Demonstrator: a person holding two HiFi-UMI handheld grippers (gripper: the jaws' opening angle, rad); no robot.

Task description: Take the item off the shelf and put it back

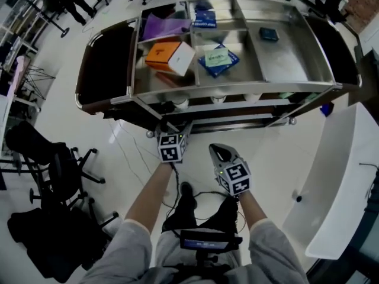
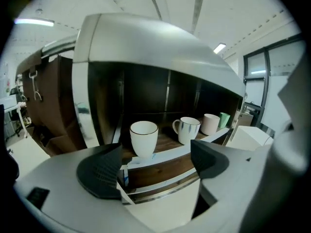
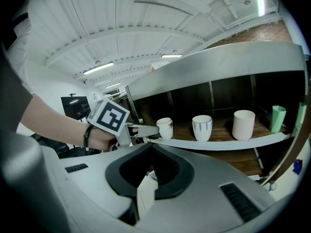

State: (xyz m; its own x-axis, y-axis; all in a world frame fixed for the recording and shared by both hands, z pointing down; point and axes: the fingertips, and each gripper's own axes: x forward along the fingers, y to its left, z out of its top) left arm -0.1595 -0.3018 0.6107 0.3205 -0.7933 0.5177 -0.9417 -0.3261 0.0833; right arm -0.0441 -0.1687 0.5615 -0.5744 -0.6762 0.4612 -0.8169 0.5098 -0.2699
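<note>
The left gripper (image 2: 155,162) is standing released, its jaws spread wide with nothing clasped between them, and is pointing at the lower shelf (image 2: 167,154) of a metal cart (image 1: 299,90). The white mug (image 2: 144,138), rimmed in a thin dark line, is standing upright at the left end of that shelf, close to its front edge. It is lying beyond the open jaws and is not being pressed by either pad. Further along the same edge toward the right end, a handled mug with blue strokes (image 2: 187,129), a pale cup (image 2: 210,124) and a green cup (image 2: 224,119) are standing in a row, each apart from its neighbour. The right gripper (image 3: 150,171) is being held clenched, jaws together on nothing, back from the shelf and to the right of the left one. On the cart's top trays an orange-and-white box (image 1: 170,57) and a blue box (image 1: 218,60) are resting in adjoining compartments.
</note>
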